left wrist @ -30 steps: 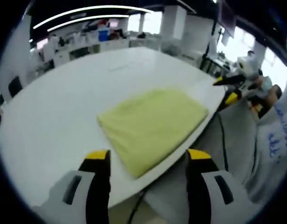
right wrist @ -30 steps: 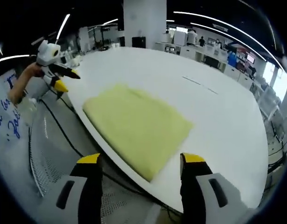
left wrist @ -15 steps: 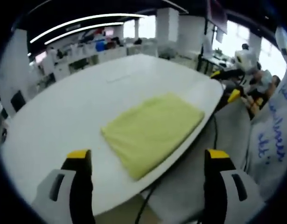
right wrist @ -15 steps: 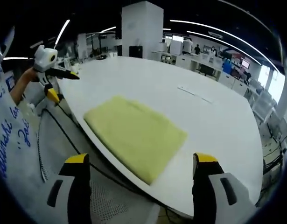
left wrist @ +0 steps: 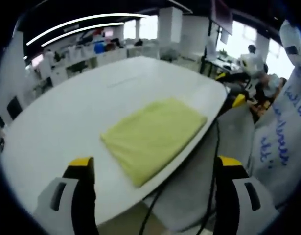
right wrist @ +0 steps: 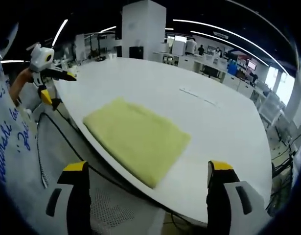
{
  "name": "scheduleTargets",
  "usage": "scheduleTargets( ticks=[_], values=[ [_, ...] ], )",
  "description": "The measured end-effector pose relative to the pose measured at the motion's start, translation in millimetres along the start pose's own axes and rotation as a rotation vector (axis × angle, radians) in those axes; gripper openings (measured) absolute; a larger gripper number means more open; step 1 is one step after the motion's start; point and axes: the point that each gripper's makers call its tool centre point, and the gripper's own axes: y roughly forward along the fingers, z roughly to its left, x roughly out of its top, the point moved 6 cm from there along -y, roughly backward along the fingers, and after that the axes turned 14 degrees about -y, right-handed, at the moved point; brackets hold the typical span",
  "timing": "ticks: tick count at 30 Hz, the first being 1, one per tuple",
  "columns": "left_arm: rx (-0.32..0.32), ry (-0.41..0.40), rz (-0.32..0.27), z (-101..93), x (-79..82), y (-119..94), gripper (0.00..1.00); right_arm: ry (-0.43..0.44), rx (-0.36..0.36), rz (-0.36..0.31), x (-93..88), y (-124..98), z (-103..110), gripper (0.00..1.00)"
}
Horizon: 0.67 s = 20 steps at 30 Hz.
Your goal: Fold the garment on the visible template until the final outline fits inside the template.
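A: Fingers of the left gripper: condition?

B: Spread wide apart, nothing between them. Black with yellow tips, held off the table, over its near edge.

A: Right gripper?

B: Same condition. Its fingers stand well apart and grip nothing, hovering off the table edge.

A: Location of the garment?

B: Folded into a flat yellow-green rectangle, lying on the white table just beside the near curved edge. In the right gripper view the garment sits between the two fingers and beyond them, not touched by either. One corner reaches almost to the table rim.

A: Template outline?

B: Cannot tell; no outline is legible around the cloth. A faint line mark shows on the table further back.

A: Other items?

B: A black cable hangs below the table edge. A person's white top with blue lettering shows at the side. In the right gripper view the left gripper appears at the upper left, held in a hand.
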Motion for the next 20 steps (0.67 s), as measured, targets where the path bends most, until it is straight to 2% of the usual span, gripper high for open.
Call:
scheduleTargets(
  ticks=[5,9,20],
  values=[
    [-0.009,0.009,0.0,-2.3,3.3,-1.7,0.99,-0.001,0.006,0.006,0.2,1.3,3.3,1.0],
    [-0.024,-0.007,-0.022,-3.7,6.0,-2.7,0.99,-0.01,0.013,0.027,-1.4,1.6,4.6,1.0],
    [-0.006,0.0,0.003,-0.2,3.7,-2.5,0.99,-0.009,0.0,0.045,-5.5,2.5,3.1,1.0]
  ],
)
